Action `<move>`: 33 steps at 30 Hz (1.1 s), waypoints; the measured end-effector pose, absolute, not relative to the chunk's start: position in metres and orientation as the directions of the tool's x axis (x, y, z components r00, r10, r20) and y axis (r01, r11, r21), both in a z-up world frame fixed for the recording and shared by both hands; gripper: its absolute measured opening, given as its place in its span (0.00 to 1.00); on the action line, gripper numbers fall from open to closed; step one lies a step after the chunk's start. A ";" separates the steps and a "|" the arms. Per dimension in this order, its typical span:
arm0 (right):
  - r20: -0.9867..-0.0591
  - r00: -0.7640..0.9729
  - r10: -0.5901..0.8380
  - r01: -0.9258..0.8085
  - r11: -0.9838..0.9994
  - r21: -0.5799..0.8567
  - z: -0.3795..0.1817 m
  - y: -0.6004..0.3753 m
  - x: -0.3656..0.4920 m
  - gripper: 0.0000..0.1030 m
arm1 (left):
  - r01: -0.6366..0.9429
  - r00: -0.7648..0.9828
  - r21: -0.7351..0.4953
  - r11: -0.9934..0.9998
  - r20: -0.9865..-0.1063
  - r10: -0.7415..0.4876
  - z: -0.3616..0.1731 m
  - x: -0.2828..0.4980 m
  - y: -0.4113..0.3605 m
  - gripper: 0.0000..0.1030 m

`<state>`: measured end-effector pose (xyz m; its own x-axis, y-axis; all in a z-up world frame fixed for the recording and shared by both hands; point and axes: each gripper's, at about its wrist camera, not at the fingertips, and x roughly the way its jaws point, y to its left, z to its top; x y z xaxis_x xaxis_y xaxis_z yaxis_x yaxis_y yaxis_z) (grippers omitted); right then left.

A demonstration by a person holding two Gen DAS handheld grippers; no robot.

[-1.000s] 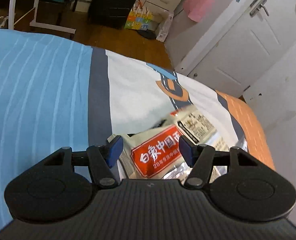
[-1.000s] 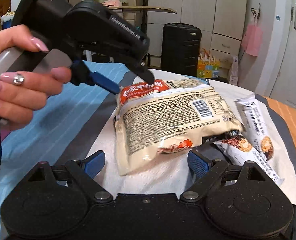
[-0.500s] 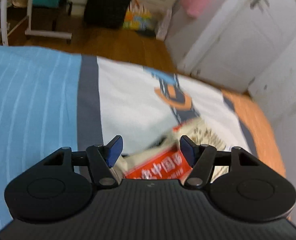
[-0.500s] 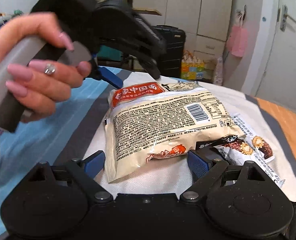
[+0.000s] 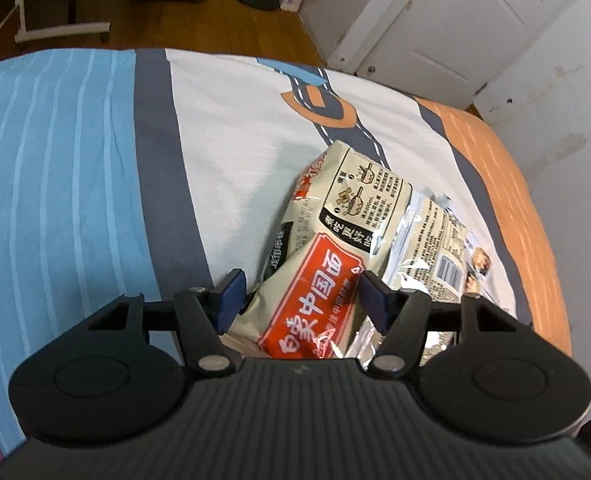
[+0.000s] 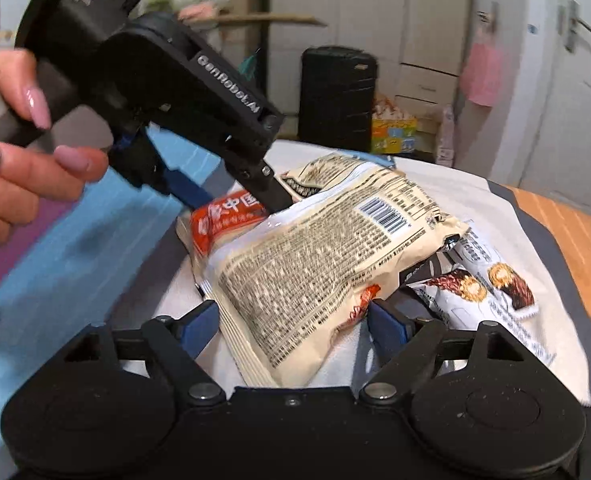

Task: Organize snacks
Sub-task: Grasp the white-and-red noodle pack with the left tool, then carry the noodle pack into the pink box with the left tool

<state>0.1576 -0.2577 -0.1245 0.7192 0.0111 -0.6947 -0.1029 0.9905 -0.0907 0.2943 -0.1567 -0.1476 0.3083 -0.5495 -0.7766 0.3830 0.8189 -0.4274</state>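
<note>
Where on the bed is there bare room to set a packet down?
Free: the white panel between the grey stripe and the noodle packet, and the blue striped part left of that stripe. Crowded: the right side, where the noodle packet overlaps the silver snack packs near the orange edge, with both grippers there.
</note>
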 end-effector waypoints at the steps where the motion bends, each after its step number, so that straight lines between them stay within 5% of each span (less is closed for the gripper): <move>1: -0.696 0.718 0.007 -0.096 0.992 -0.088 -0.127 -0.259 0.160 0.89 | 0.386 0.316 -0.430 0.816 -0.769 -0.555 -0.149 0.294 -0.156 0.61; 14: -0.720 0.687 0.101 -0.143 0.990 0.003 -0.098 -0.253 0.144 0.75 | 0.406 0.225 -0.487 0.773 -0.767 -0.601 -0.118 0.257 -0.127 0.58; 33: -0.752 0.623 0.216 -0.258 0.964 0.063 -0.015 -0.213 0.070 0.71 | 0.369 0.262 -0.505 0.781 -0.749 -0.608 -0.047 0.144 -0.049 0.56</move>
<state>0.0702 -0.2127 -0.0148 0.6230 0.2158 -0.7519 -0.2575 0.9642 0.0634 0.1442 -0.0495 -0.0470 0.2622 -0.6083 -0.7492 0.3691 0.7805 -0.5045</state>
